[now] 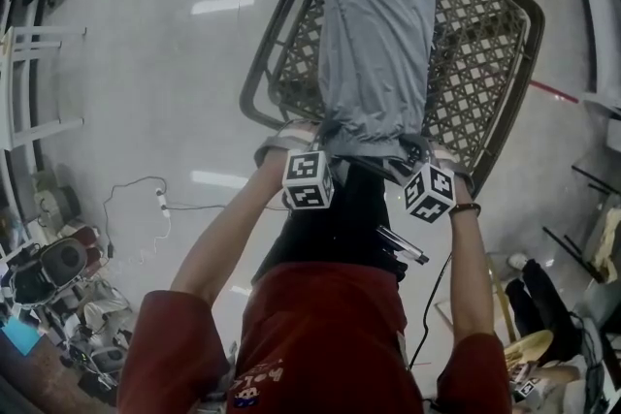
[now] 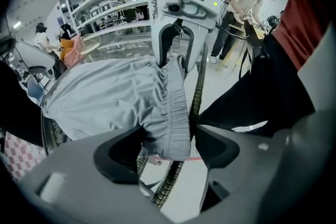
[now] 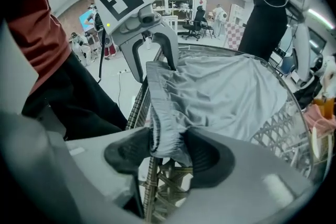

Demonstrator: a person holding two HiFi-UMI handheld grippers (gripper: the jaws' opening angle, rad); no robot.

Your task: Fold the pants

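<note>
1. Pants: the waistband lies loose between the wide-open jaws of the left gripper and the right gripper.
2. From the grippers, the pants stretch toward 12 o'clock across the wicker rack.

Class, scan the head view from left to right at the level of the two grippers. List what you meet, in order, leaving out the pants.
white cable on the floor → left gripper → right gripper → dark wristband
</note>
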